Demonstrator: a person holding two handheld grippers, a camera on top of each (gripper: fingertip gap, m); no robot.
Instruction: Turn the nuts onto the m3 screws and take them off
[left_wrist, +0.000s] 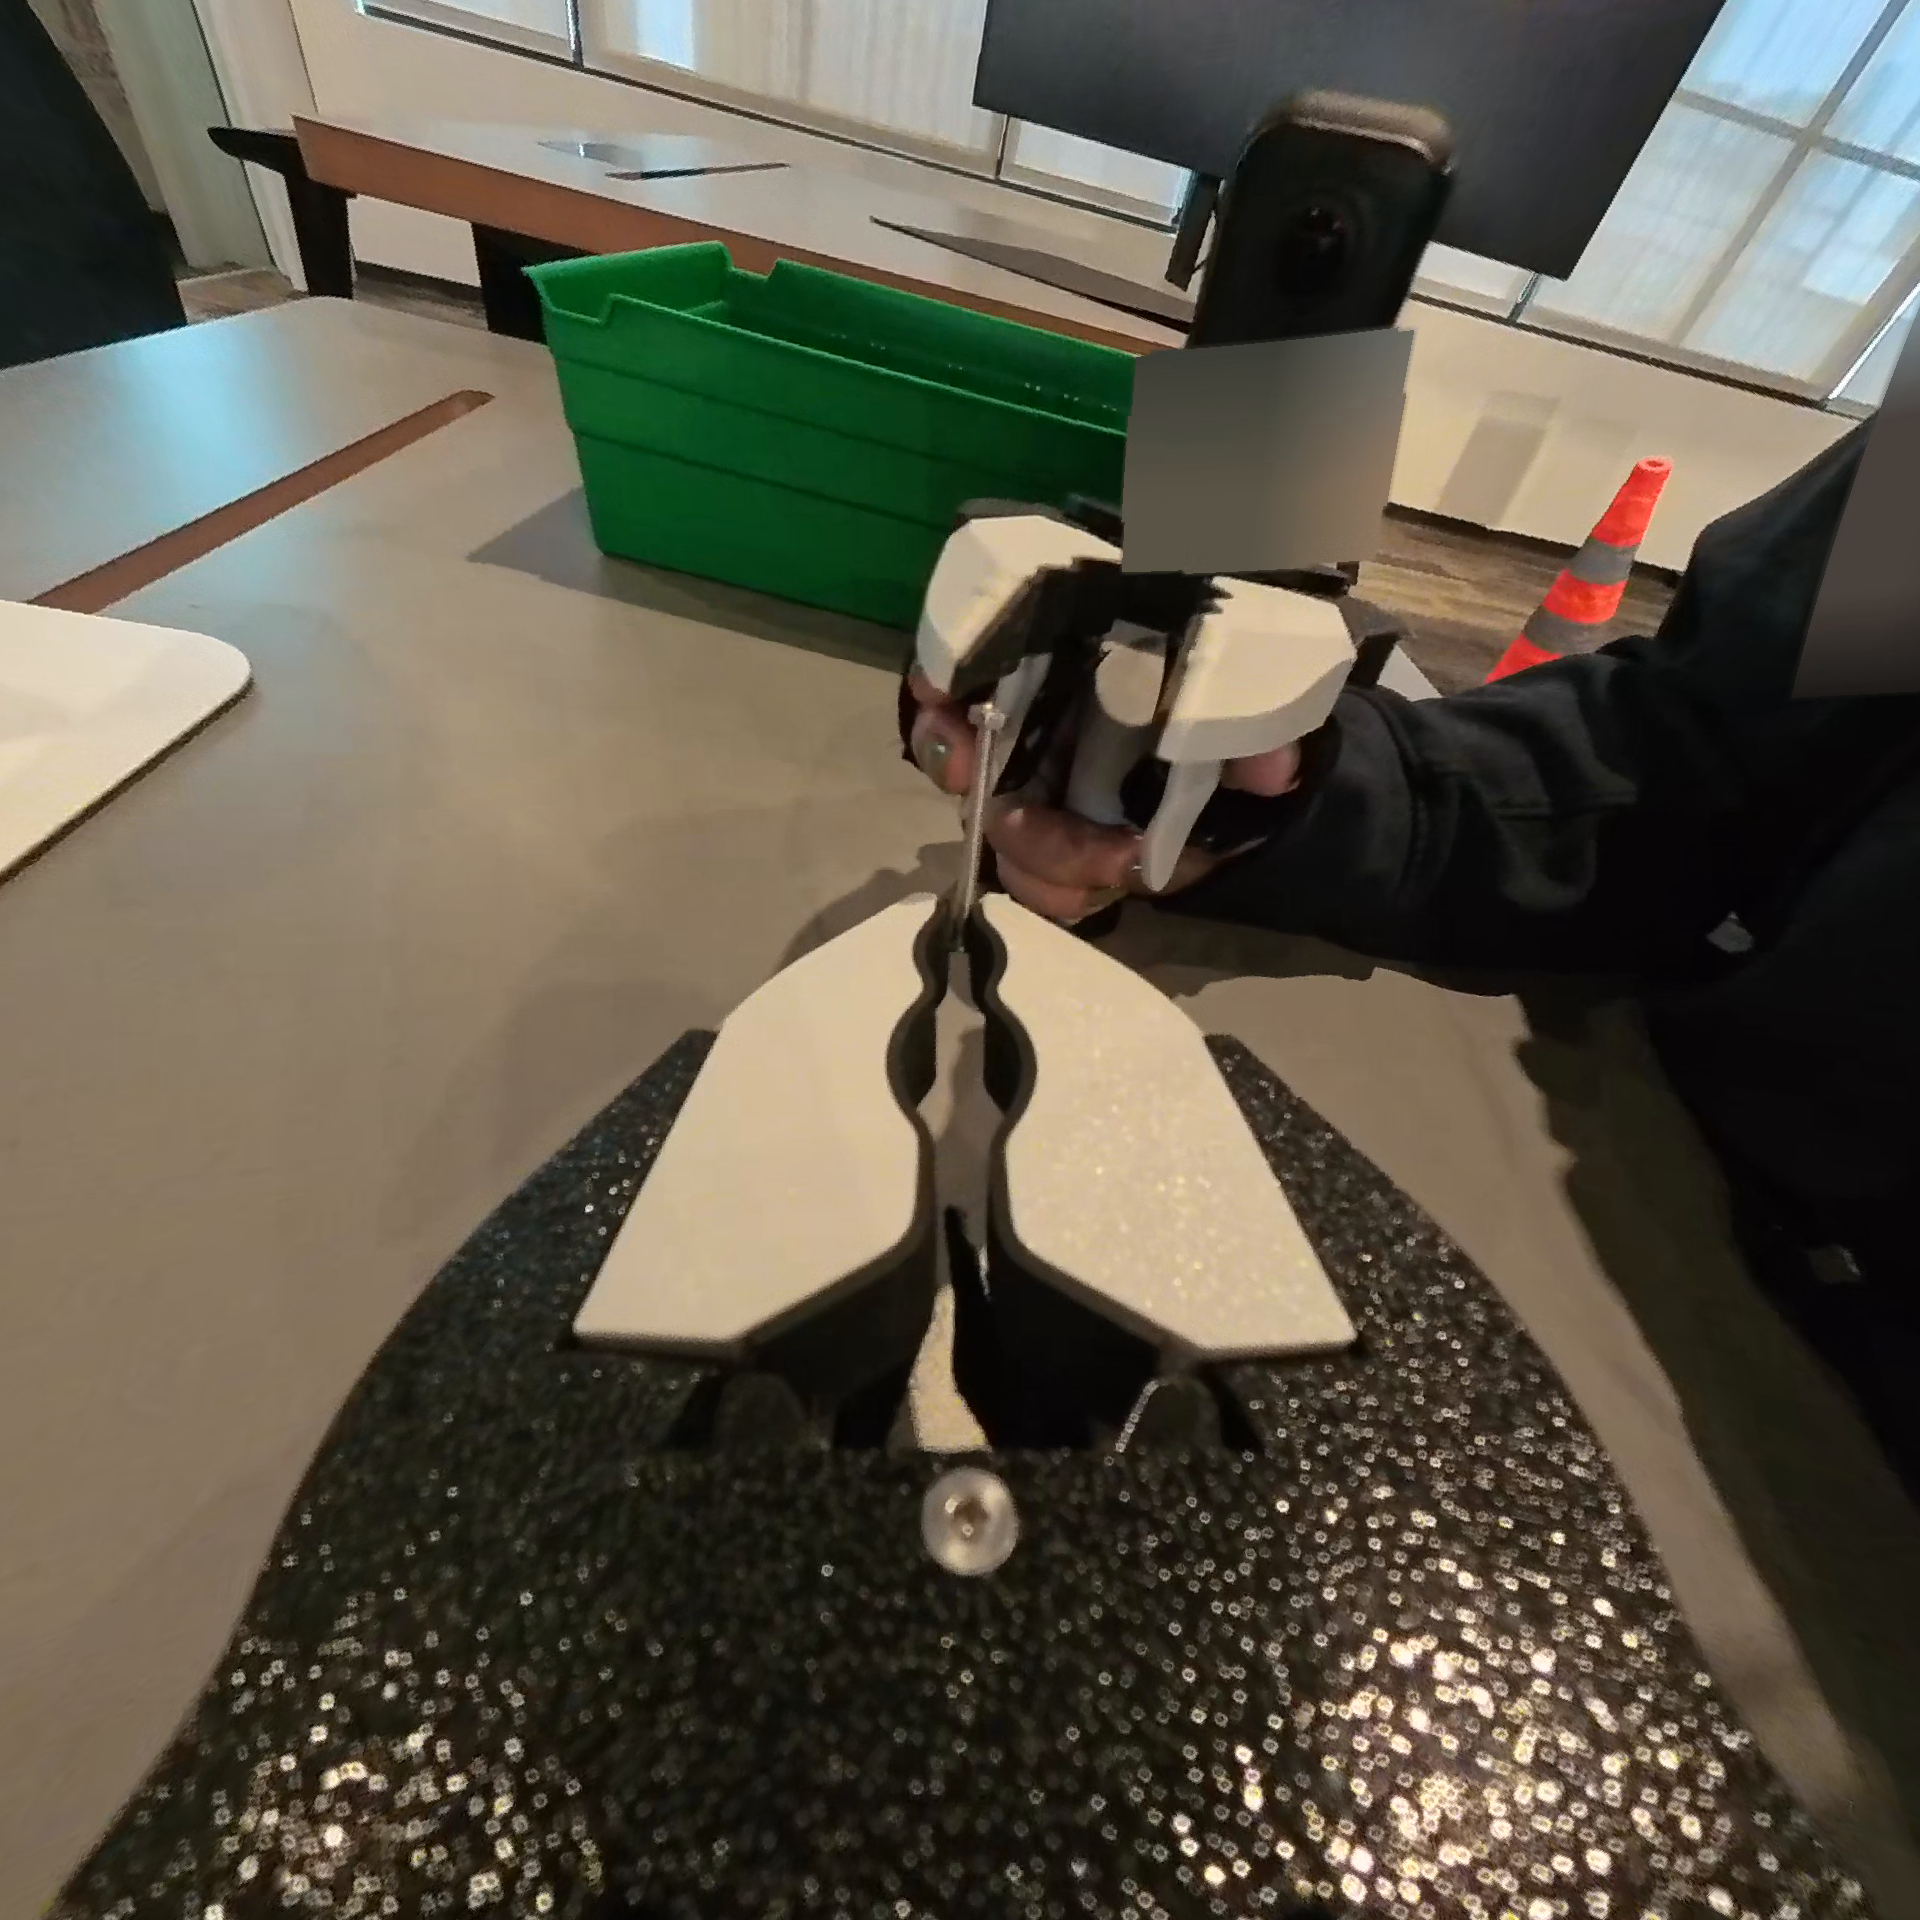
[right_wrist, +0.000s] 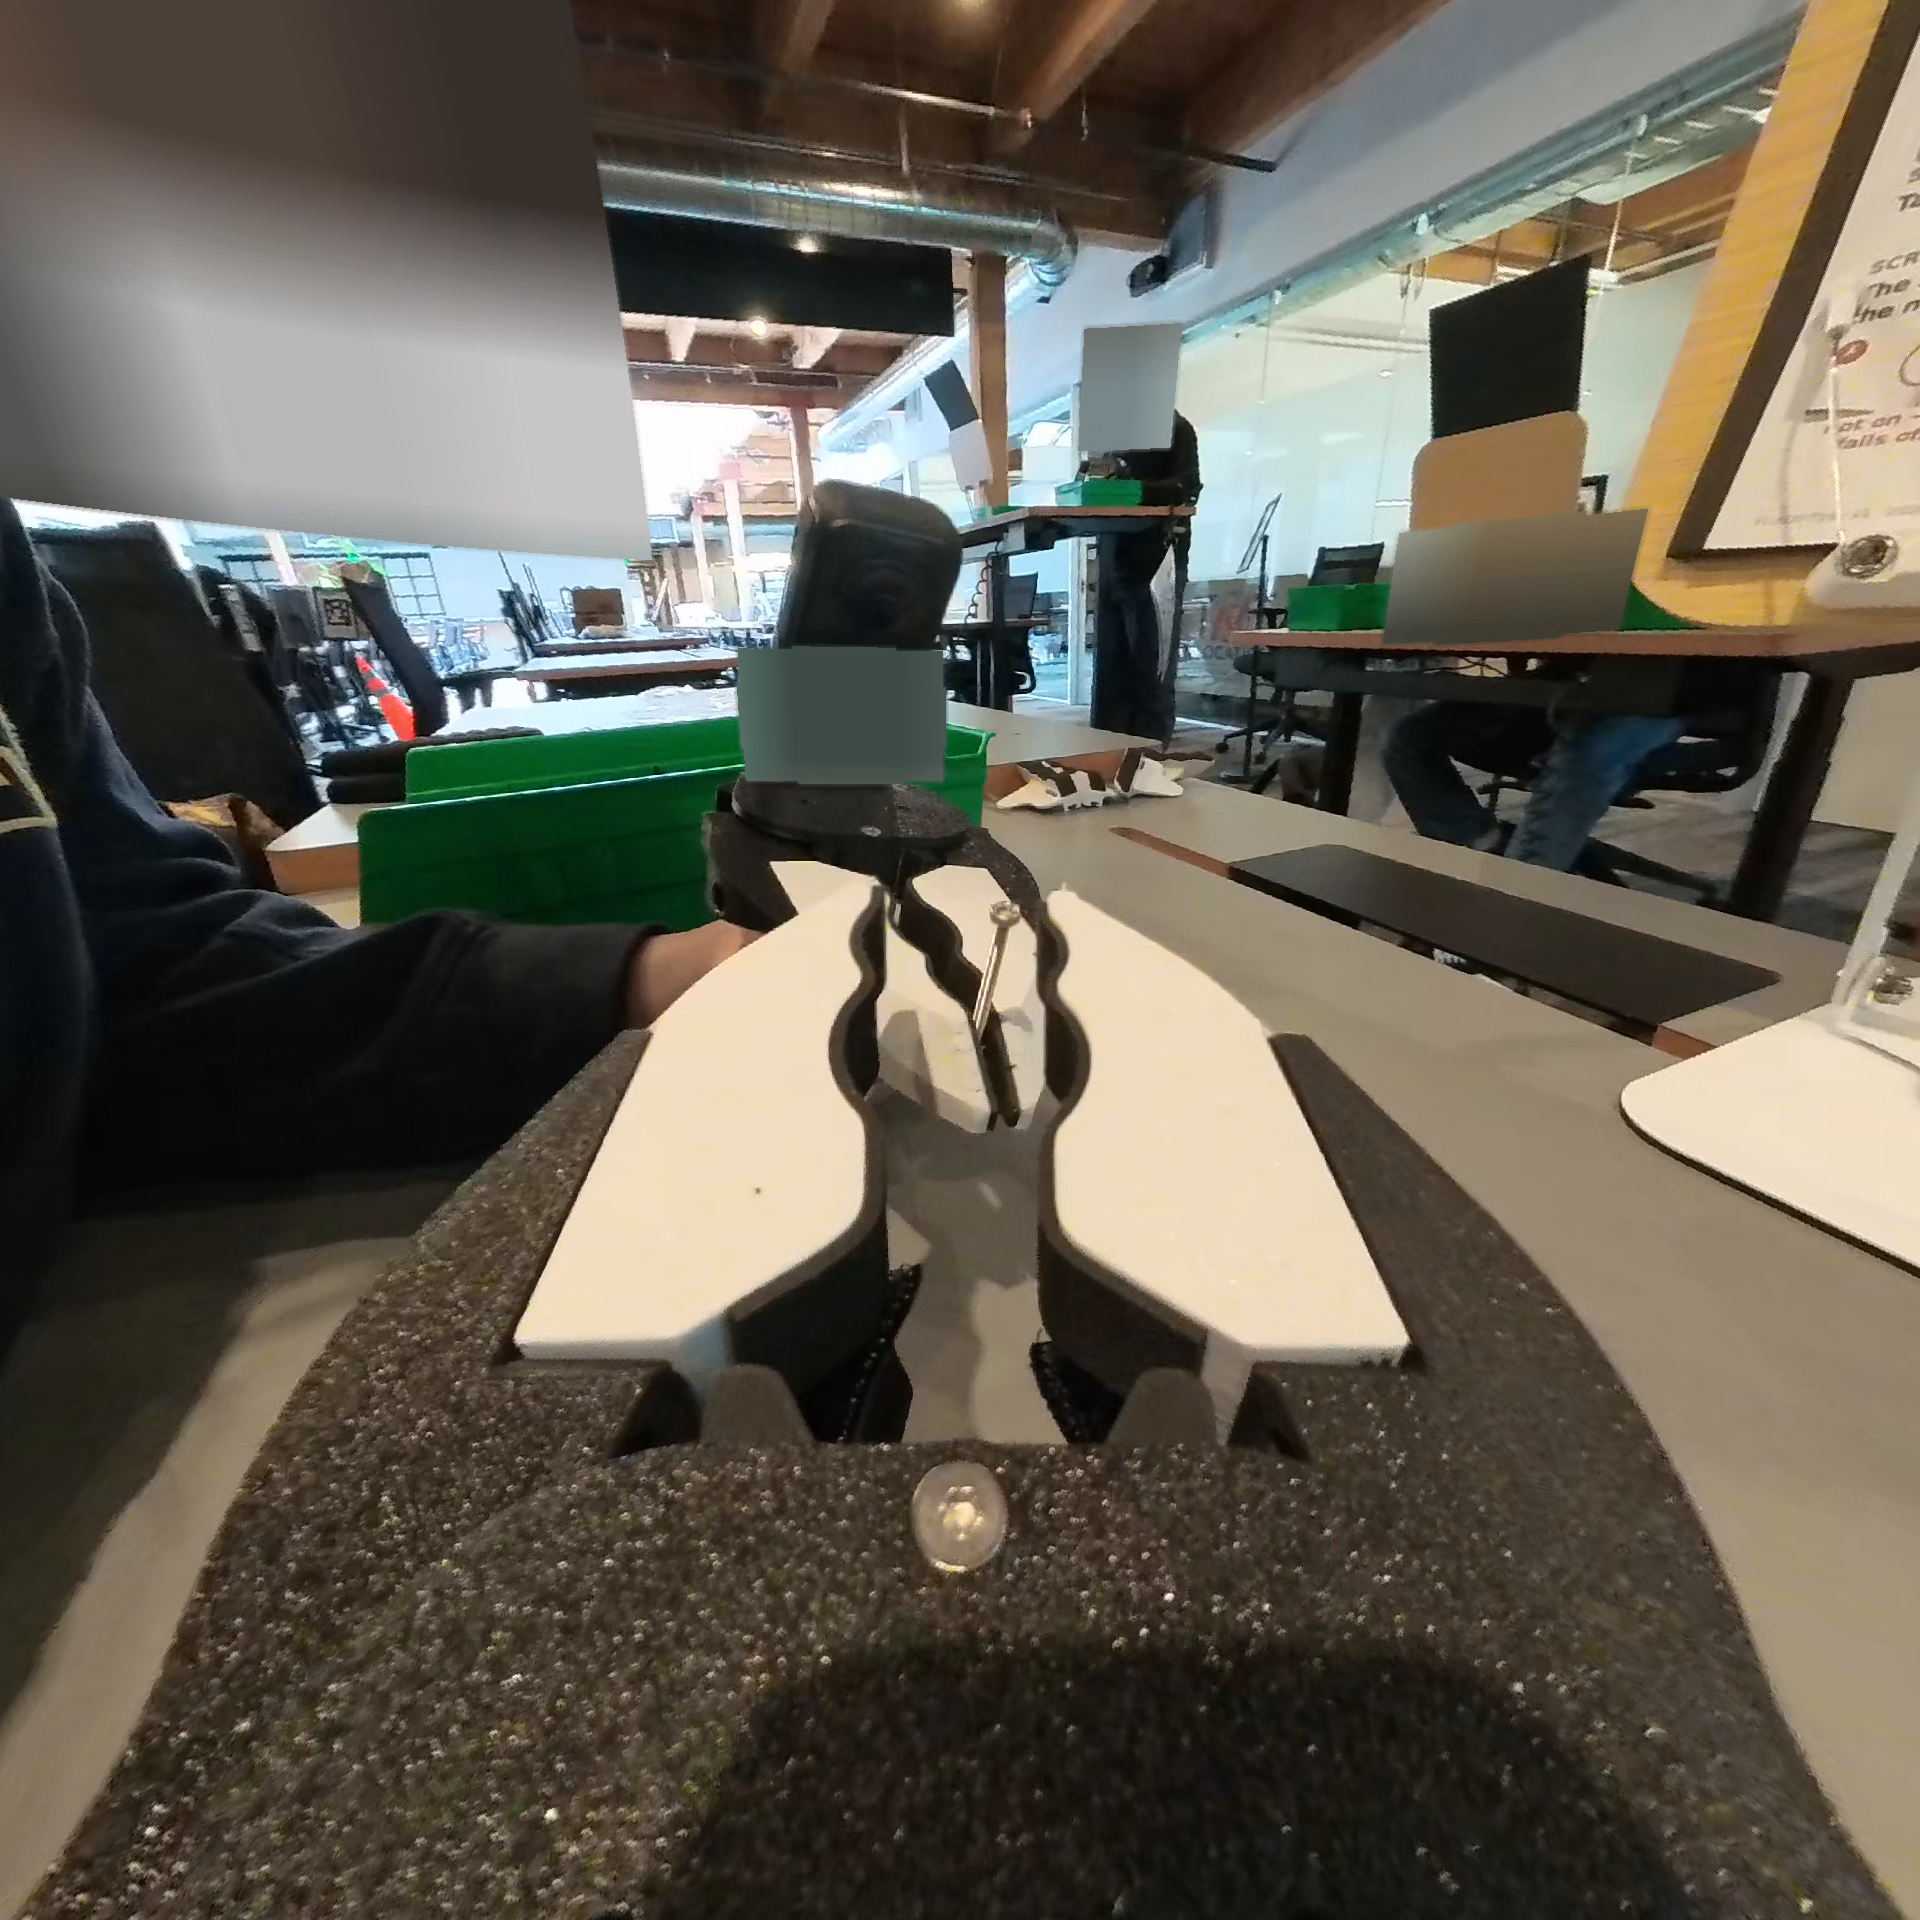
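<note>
Left gripper (left_wrist: 954, 935) was clamped on the lower end of a long thin screw (left_wrist: 977, 800), its two white fingers (left_wrist: 831, 1039) nearly meeting around the shank, so the screw stood up out of the tips with its head uppermost. Right gripper (right_wrist: 966, 914) faced it with jaws standing apart and nothing between the pads; the screw head sat in that gap, touching neither side as far as I could see. A nut was too small to make out on the shank.

My worry was the hold: such a slim shank pinched only at its foot could tilt or slide if the right fingers came in off-centre, and a small nut could drop onto the grey table (left_wrist: 364, 935).

Counted: two grippers, one screw, one green bin (left_wrist: 831, 457) behind, one orange cone (left_wrist: 1590, 582).
</note>
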